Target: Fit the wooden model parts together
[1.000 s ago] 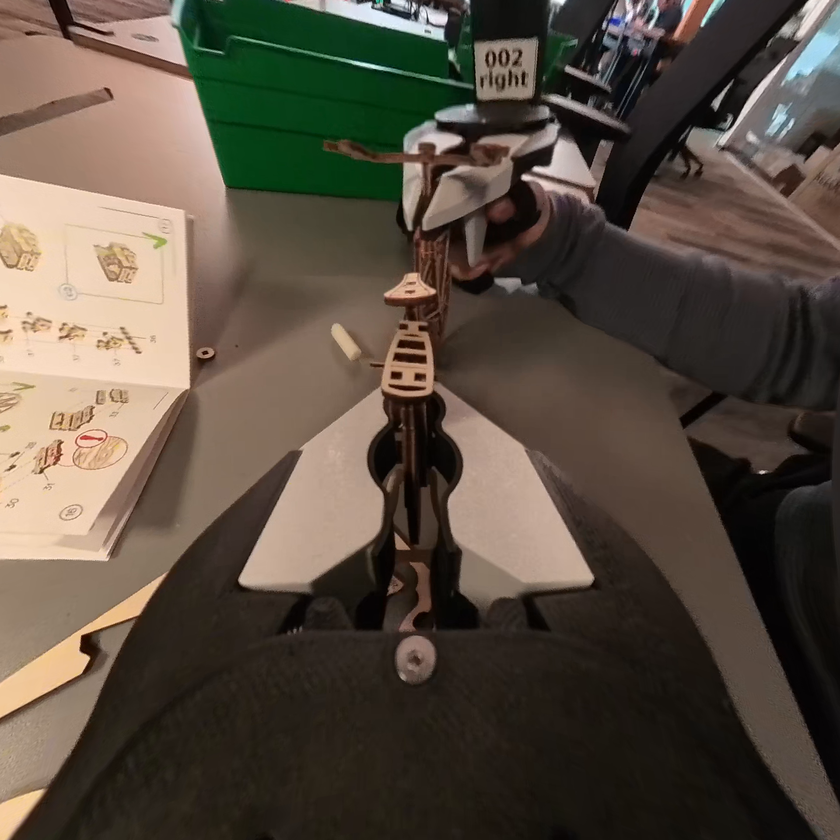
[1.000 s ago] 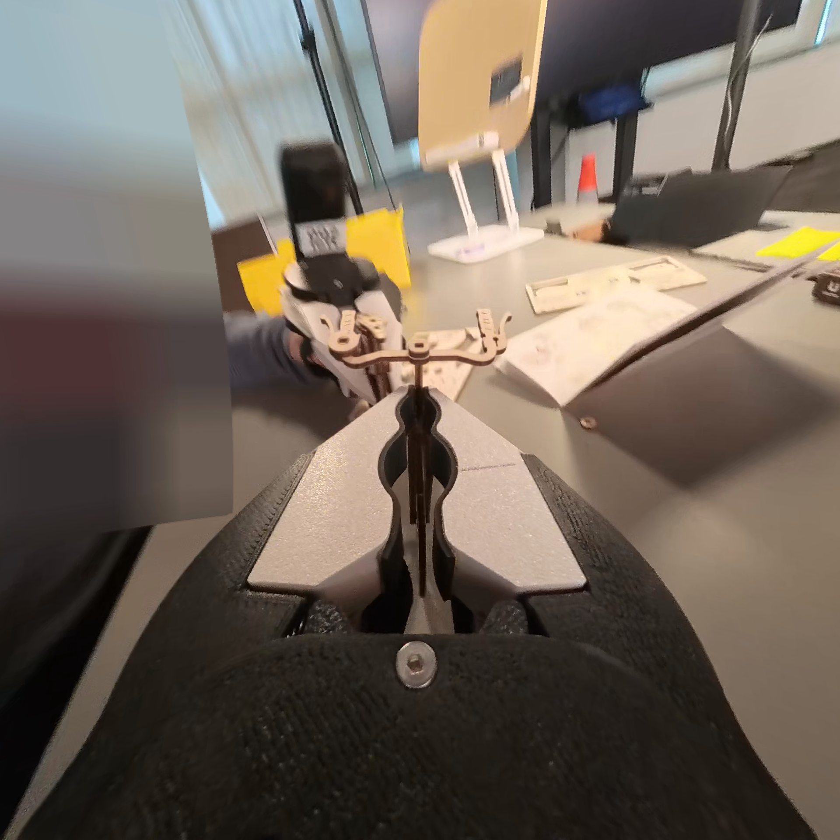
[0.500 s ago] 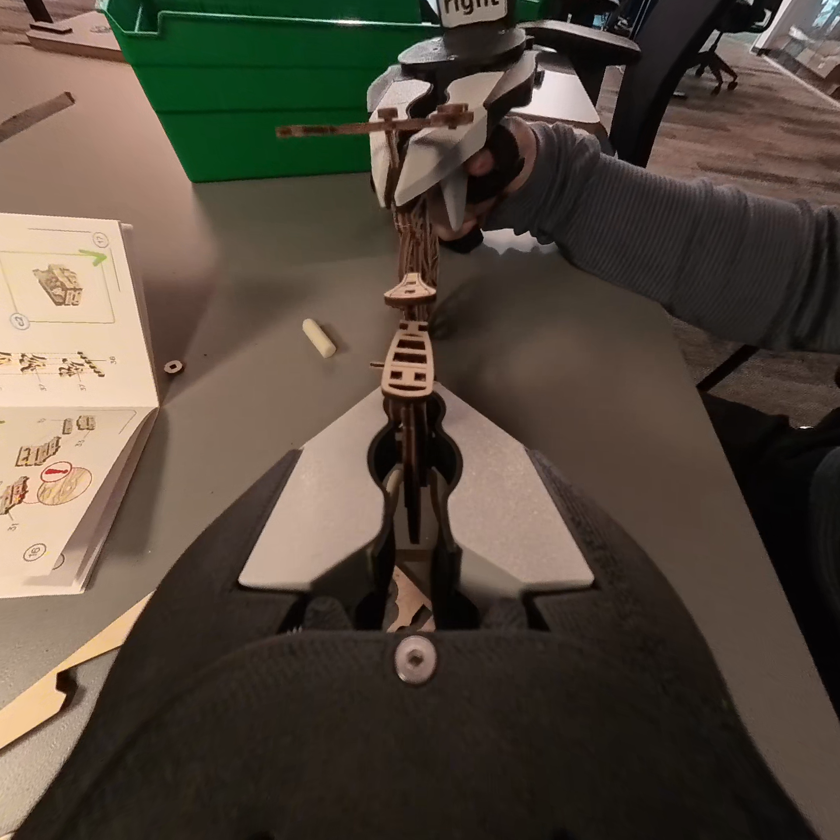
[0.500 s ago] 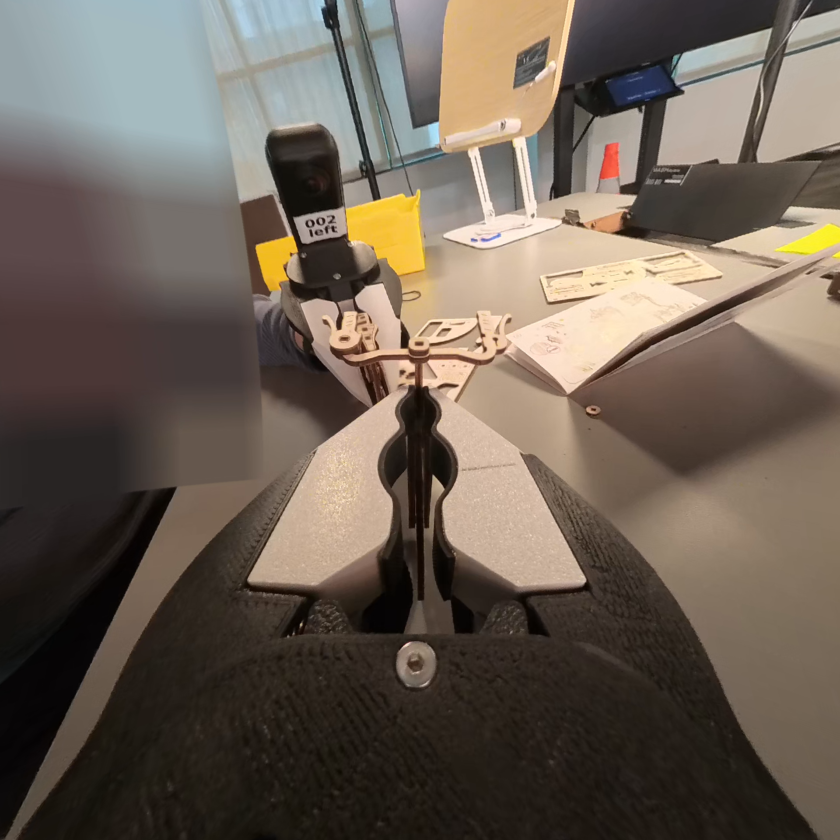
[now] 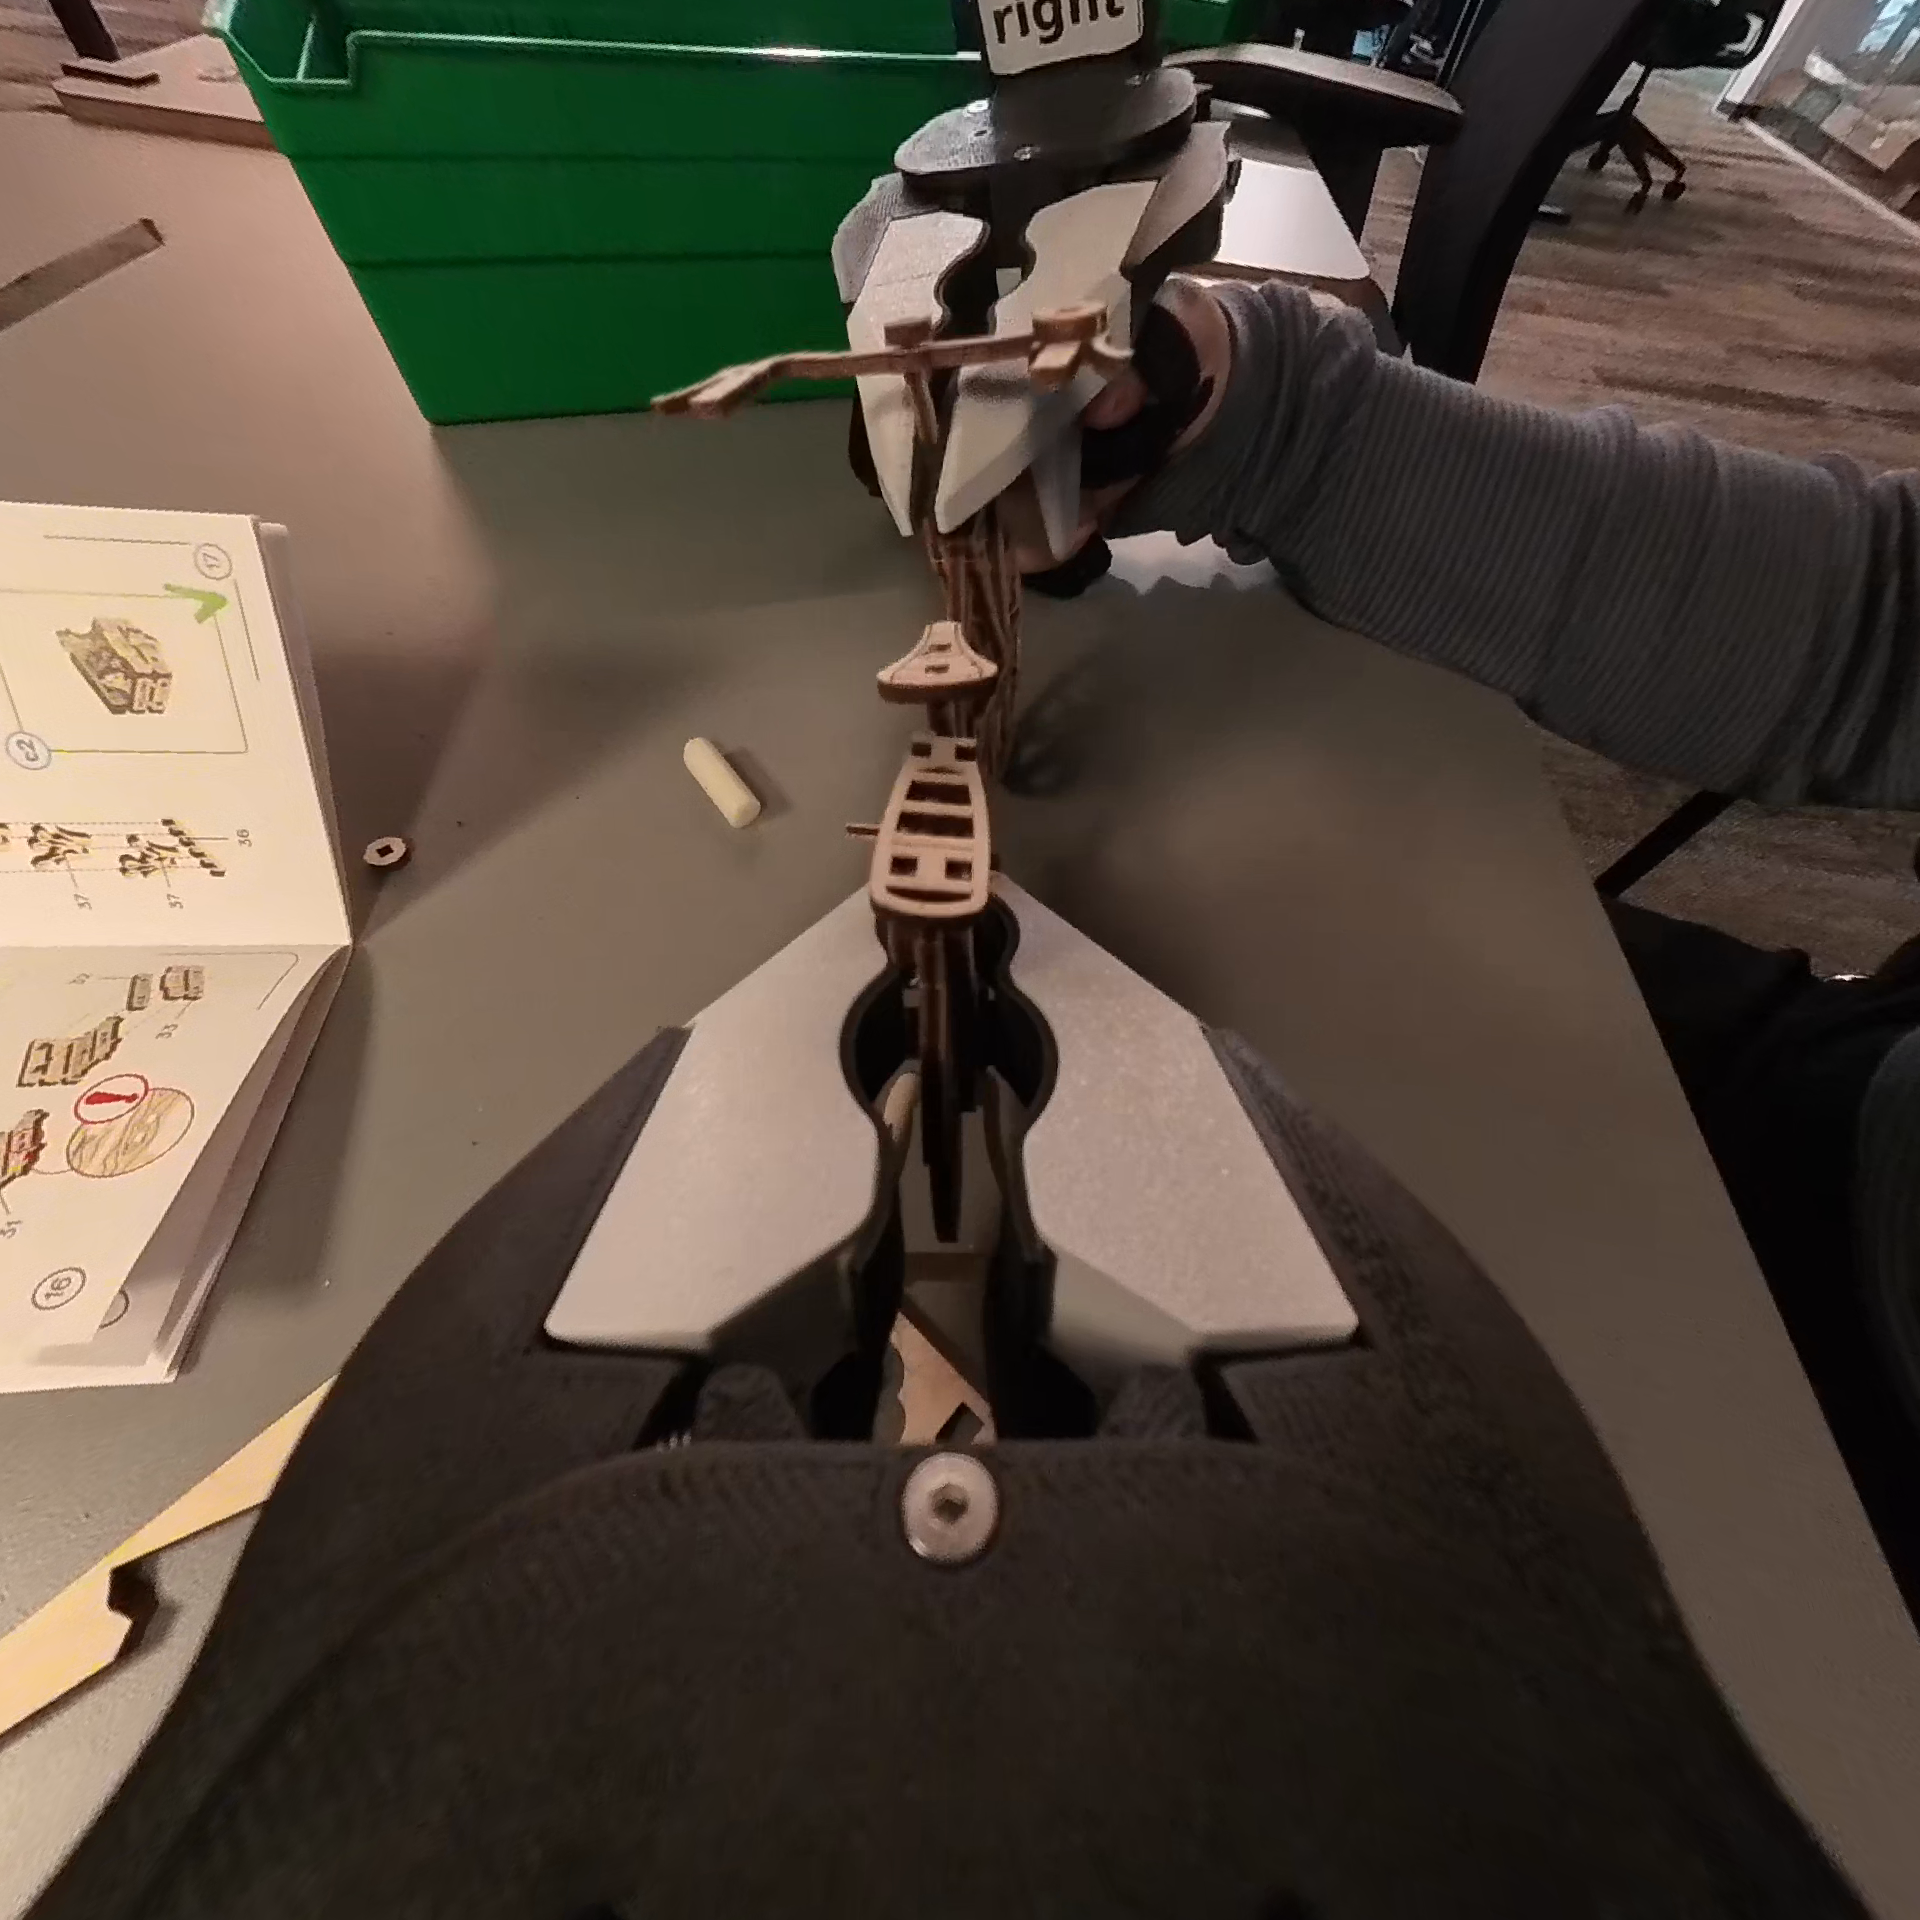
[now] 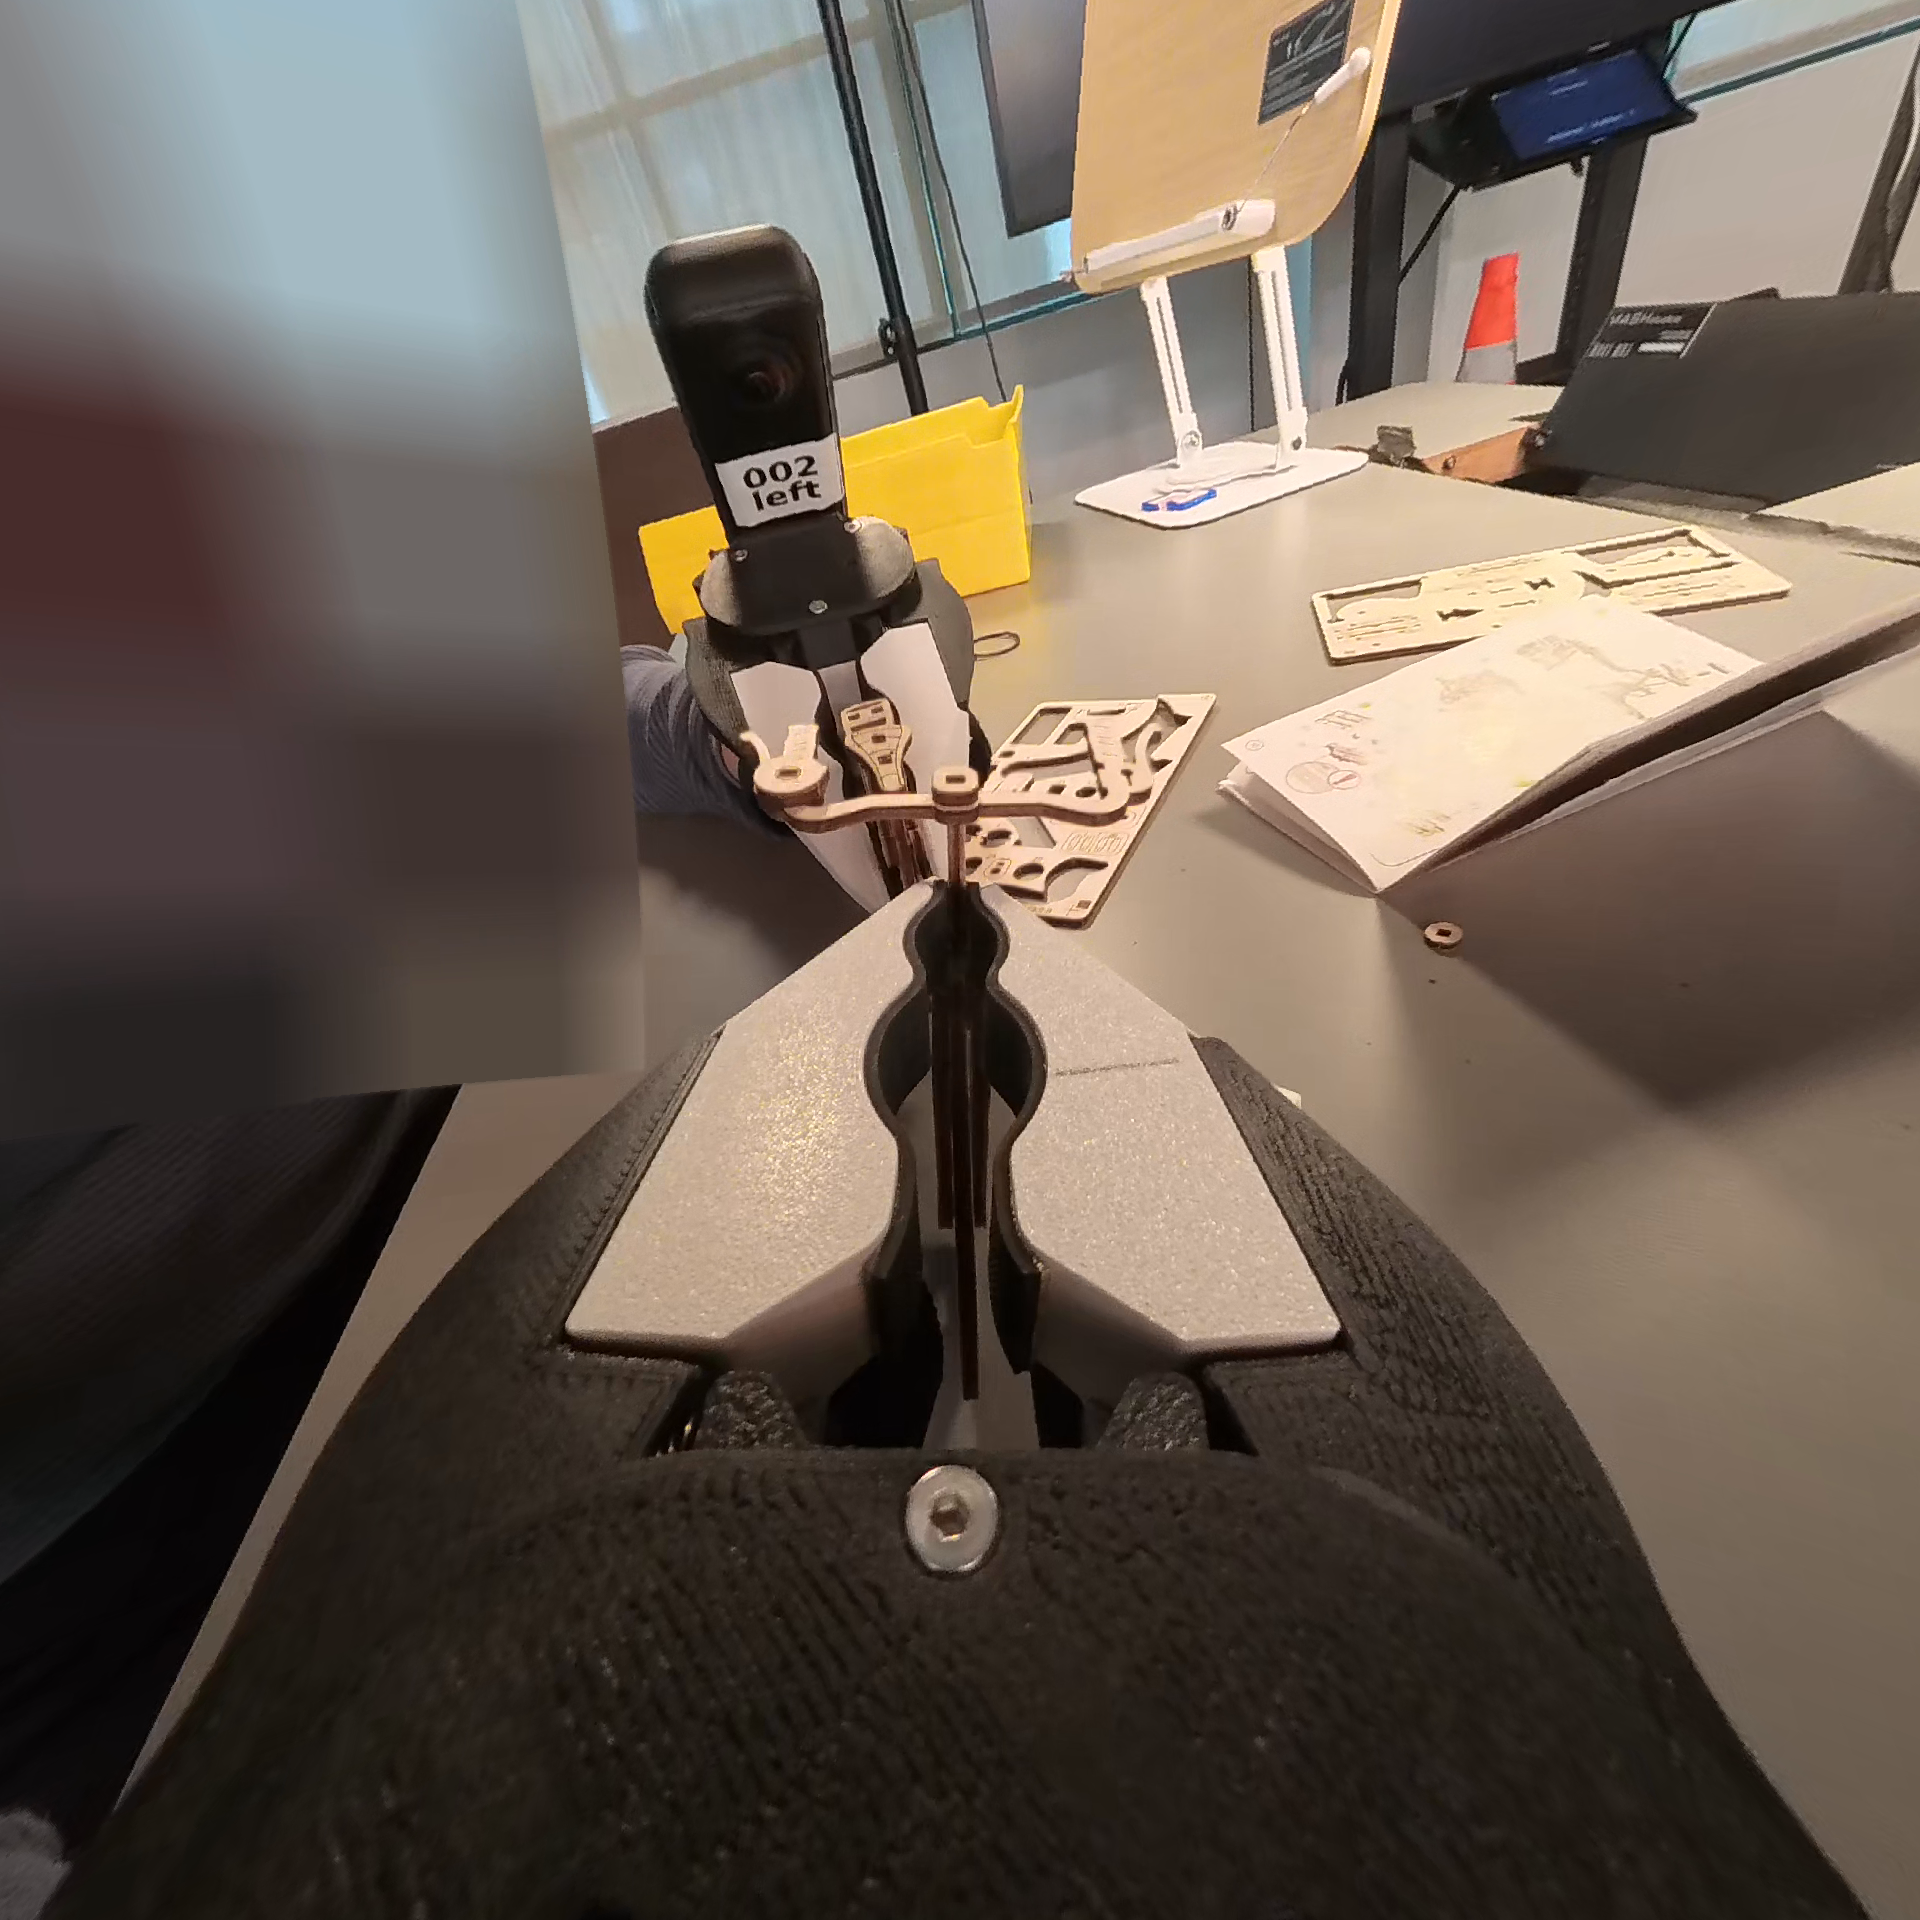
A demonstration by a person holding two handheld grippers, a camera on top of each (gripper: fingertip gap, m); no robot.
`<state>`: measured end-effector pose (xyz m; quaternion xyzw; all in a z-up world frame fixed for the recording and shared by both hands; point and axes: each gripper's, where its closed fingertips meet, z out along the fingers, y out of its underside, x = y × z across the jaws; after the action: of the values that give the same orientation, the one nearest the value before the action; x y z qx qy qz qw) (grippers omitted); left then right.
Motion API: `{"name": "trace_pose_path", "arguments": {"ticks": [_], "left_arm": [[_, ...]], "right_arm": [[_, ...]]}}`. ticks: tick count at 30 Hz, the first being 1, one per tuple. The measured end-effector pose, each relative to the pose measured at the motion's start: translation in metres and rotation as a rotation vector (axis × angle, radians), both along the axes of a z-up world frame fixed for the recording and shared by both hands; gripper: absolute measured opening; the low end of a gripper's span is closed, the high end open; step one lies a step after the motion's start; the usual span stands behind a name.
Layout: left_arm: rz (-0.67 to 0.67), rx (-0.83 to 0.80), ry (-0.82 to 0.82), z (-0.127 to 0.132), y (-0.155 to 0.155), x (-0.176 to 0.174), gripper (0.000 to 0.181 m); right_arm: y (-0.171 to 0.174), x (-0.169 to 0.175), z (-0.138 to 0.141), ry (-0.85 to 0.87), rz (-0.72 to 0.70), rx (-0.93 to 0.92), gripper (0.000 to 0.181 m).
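A bright green plastic bin [image 5: 582,239] sits at eleven o'clock on the dull grey tabletop [image 5: 1299,935]. At nine o'clock the white paper instruction booklet [image 5: 135,831] carries tan drawings, a green arrow and a red mark. A pale cream cylindrical stick [image 5: 721,797] lies beside it. The sleeve [image 5: 1538,582] at two o'clock is grey with fine ribbing. Facing the other way, a yellow plastic bin [image 6: 935,509] shows at twelve o'clock and an orange-and-white cone [image 6: 1492,317] at one o'clock.
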<state>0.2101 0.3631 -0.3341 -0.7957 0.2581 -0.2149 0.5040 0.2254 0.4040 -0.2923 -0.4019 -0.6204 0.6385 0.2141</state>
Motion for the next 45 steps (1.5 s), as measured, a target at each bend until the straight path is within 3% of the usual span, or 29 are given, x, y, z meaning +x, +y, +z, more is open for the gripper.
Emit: {"name": "trace_pose_path", "arguments": {"ticks": [12, 35, 40, 45], "left_arm": [[-0.005, -0.006, 0.021, -0.003, 0.0, 0.001, 0.008], [-0.013, -0.02, 0.038, -0.006, 0.0, 0.002, 0.008], [0.004, -0.04, -0.017, -0.003, -0.002, -0.003, 0.008], [-0.037, -0.077, -0.077, -0.002, -0.008, 0.0, 0.008]], "right_arm": [[-0.003, 0.0, -0.002, -0.018, 0.016, -0.004, 0.0], [0.011, 0.007, -0.014, -0.132, -0.015, -0.031, 0.021], [0.034, 0.016, -0.039, -0.282, -0.144, 0.147, 0.025], [0.027, 0.03, -0.059, -0.48, 0.012, 0.095, 0.031]]}}
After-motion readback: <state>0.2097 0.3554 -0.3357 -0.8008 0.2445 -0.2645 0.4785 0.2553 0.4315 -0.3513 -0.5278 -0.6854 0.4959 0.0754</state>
